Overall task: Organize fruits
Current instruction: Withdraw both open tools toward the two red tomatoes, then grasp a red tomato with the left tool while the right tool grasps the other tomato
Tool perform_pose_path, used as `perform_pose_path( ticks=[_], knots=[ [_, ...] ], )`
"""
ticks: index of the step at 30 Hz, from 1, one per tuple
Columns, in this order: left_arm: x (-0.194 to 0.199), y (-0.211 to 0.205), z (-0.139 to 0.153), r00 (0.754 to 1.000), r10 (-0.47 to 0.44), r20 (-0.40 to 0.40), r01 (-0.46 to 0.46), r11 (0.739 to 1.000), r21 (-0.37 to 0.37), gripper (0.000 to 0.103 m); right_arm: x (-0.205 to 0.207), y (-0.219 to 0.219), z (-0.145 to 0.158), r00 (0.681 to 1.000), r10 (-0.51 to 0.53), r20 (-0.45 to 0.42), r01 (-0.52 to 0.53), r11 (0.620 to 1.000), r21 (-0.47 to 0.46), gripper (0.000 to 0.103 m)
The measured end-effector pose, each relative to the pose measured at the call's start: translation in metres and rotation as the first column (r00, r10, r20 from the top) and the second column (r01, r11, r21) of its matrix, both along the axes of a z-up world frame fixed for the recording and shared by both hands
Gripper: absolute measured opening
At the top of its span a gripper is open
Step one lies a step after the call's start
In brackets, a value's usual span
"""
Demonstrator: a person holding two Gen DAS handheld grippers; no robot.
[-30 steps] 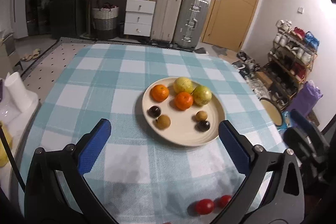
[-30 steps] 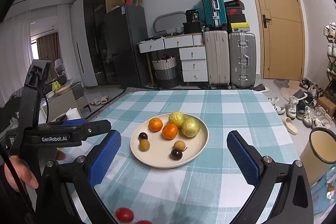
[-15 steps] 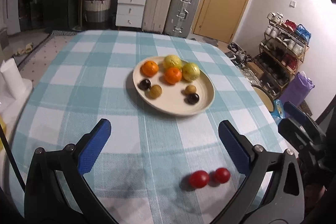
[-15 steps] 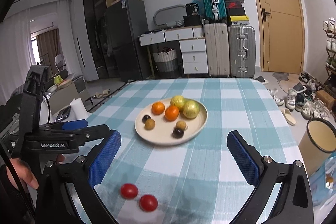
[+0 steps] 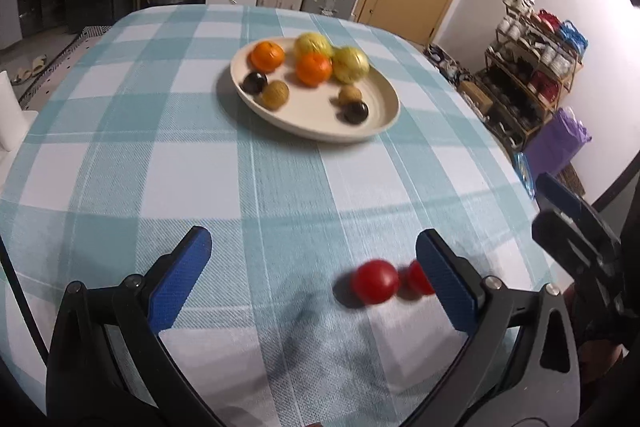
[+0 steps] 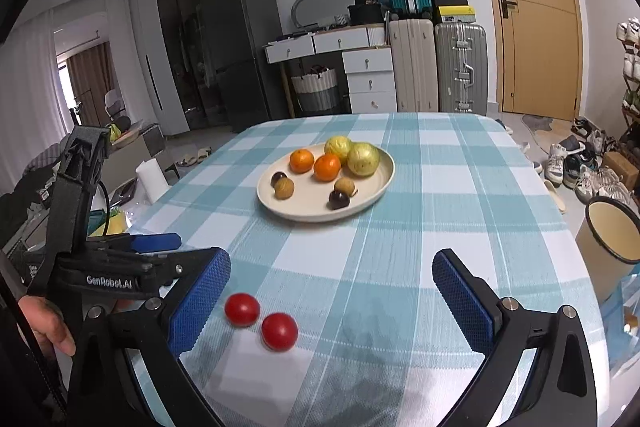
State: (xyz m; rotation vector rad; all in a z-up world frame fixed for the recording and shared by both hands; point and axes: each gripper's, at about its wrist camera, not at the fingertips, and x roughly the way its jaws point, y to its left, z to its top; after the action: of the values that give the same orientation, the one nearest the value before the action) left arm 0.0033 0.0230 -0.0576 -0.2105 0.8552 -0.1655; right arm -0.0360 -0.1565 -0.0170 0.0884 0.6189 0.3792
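**Two loose cherry tomatoes lying inside reach of both open grippers**

The left gripper (image 5: 312,267) is hovering with its blue ribbed pads spread wide and holding nothing. The right gripper (image 6: 332,287) is likewise standing fully apart and empty.

Two cherry tomatoes (image 6: 242,309) (image 6: 279,331) are sitting on the near edge of the checked tablecloth (image 6: 400,259), close enough that they may be touching; motion blur makes this uncertain. They are round, so no long axis matters. In the left wrist view one tomato is lying against the right-hand pad, off centre. In the right wrist view both are lying left of centre.

Farther off, the cream plate (image 6: 360,205) is carrying two oranges (image 6: 327,167), two yellow-green fruits (image 6: 363,159), two tan rough-skinned ones and two dark glossy ones.
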Motion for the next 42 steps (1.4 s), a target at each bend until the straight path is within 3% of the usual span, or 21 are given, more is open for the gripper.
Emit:
perform_pose_path(
  ticks=[16, 22, 24, 30, 42],
  knots=[
    [0.004, -0.024, -0.028, 0.991, -0.110, -0.073, 0.116, 0.990, 0.078, 0.101, 0.001, -0.003, -0.016, 0.999, 0.001, -0.045, 0.000, 1.000, 0.016, 0.103],
    [0.007, -0.024, -0.031, 0.985, -0.159, -0.066, 0.162, 0.986, 0.046, 0.077, -0.002, -0.001, -0.018, 0.999, 0.019, -0.051, -0.019, 1.000, 0.015, 0.103],
    [0.006, -0.022, -0.030, 0.981, -0.183, -0.060, 0.184, 0.983, 0.001, 0.060, -0.001, -0.002, -0.019, 0.998, 0.019, -0.056, -0.018, 1.000, 0.020, 0.103],
    [0.006, -0.029, -0.031, 0.961, -0.269, -0.060, 0.265, 0.962, -0.064, 0.028, -0.001, -0.003, -0.021, 0.998, 0.018, -0.067, -0.016, 1.000, 0.024, 0.103],
    [0.007, -0.012, -0.031, 0.973, -0.226, -0.056, 0.220, 0.970, -0.102, 0.027, 0.000, -0.001, -0.024, 0.995, 0.046, -0.094, -0.044, 0.999, 0.025, 0.103]
  ],
)
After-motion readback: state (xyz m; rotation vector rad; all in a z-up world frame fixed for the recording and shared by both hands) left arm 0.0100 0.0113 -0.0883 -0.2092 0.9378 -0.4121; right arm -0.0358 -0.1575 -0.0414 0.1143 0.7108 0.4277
